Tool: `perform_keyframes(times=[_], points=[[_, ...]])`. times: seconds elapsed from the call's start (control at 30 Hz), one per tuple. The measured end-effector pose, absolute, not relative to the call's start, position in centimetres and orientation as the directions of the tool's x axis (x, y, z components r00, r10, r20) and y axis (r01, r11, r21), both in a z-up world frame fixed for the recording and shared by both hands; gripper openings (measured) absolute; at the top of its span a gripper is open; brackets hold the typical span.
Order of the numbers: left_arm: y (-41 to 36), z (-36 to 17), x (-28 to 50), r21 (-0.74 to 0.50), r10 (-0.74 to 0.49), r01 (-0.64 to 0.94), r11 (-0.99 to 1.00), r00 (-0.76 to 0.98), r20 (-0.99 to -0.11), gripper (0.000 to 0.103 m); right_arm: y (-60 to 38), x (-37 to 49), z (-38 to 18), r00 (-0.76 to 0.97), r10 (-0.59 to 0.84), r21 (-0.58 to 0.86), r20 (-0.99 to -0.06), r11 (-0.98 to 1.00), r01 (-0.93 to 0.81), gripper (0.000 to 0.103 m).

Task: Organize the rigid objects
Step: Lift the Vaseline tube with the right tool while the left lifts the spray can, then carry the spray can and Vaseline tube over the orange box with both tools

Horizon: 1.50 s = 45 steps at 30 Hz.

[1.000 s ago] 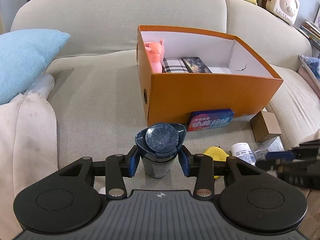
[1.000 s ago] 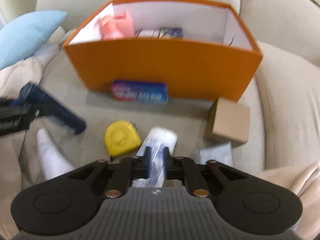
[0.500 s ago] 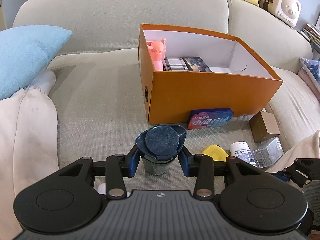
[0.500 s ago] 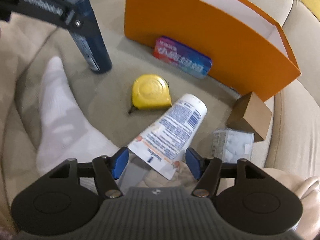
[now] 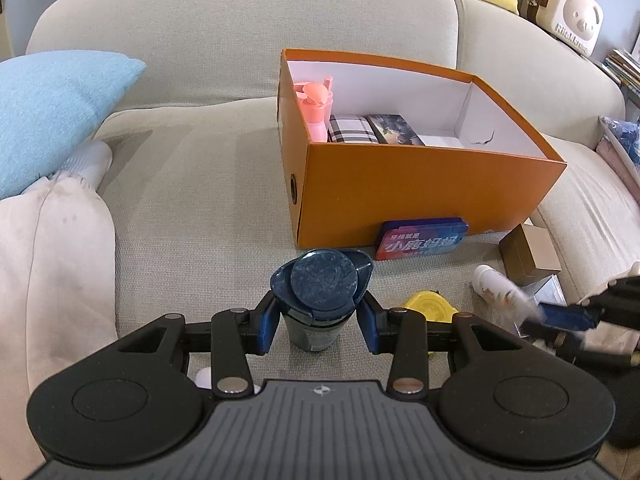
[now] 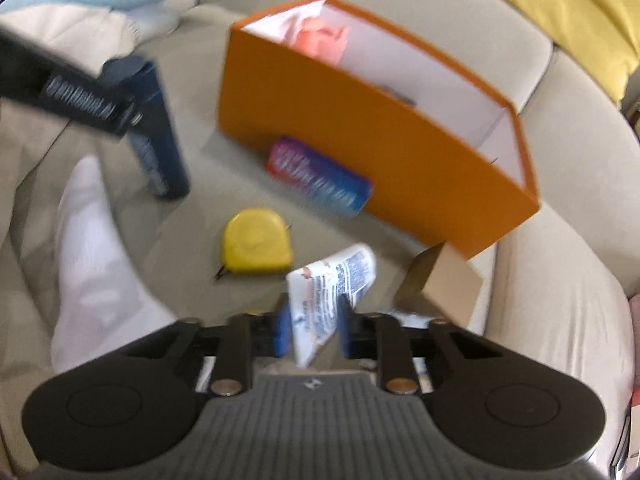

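My left gripper (image 5: pixel 318 328) is shut on a dark blue flip-cap bottle (image 5: pixel 322 280), gripping it just under the cap; the bottle (image 6: pixel 160 148) stands tilted on the sofa left of the orange box (image 5: pixel 420 192). My right gripper (image 6: pixel 314 330) has a white printed tube (image 6: pixel 336 280) between its blue pads, and the jaws are closing on its flat end. The tube (image 5: pixel 496 286) is blurred and points toward the box. Inside the box lie a pink fan, a checked item and a dark packet.
A yellow tape measure (image 6: pixel 256 246), a blue-red tin (image 6: pixel 316 178) leaning on the box front, a small brown carton (image 6: pixel 444 284) and a clear packet (image 5: pixel 548 292) lie on the beige sofa. A white sock (image 6: pixel 92 248) and a light blue pillow (image 5: pixel 52 108) are on the left.
The right gripper opened wide around the tube's end, then closed on it and rolled; the tube now tilts up between the pads. The left gripper and bottle stayed still.
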<state>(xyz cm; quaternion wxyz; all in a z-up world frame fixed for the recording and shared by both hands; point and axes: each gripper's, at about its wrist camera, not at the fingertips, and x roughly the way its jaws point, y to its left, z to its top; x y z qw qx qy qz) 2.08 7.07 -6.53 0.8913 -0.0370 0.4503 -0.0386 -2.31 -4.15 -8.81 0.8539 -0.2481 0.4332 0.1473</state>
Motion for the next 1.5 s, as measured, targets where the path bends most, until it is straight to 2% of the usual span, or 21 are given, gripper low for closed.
perform_keyframes(times=[0.03, 0.17, 0.6, 0.83, 1.07, 1.33, 1.5], points=[[7.1, -6.5, 2.1, -0.102, -0.103, 0.035, 0.994, 0.592, -0.8, 0.047, -4.3, -2.1, -8.6, 0.588, 0.032, -0.297, -0.809, 0.841, -0.453, 0.008], [7.1, -6.6, 2.2, -0.105, -0.103, 0.032, 0.994, 0.595, -0.797, 0.047, -5.5, -0.6, -7.8, 0.61, 0.031, -0.265, -0.792, 0.882, -0.39, 0.006], [7.6, -5.7, 2.2, -0.147, -0.135, 0.033, 0.989, 0.63, -0.765, 0.047, -7.1, 0.8, -5.2, 0.653, 0.095, -0.163, -0.751, 0.932, -0.323, 0.004], [7.5, -1.7, 2.0, -0.242, -0.217, 0.059, 0.969, 0.678, -0.702, 0.047, -7.5, 0.9, -3.2, 0.664, 0.156, -0.088, -0.731, 0.944, -0.318, 0.004], [7.0, 3.7, 3.2, -0.296, -0.296, 0.134, 0.946, 0.73, -0.616, 0.047, -6.9, 1.5, 0.9, 0.706, 0.239, -0.044, -0.666, 0.933, -0.357, 0.003], [6.1, 7.3, 6.8, -0.232, -0.287, 0.186, 0.955, 0.779, -0.557, 0.046, -6.8, 3.9, 5.7, 0.745, 0.322, 0.024, -0.584, 0.924, -0.381, 0.003], [5.9, 7.6, 9.5, -0.207, -0.285, 0.202, 0.957, 0.773, -0.566, 0.046, -6.7, 6.5, 7.3, 0.761, 0.339, 0.054, -0.553, 0.926, -0.373, 0.003]])
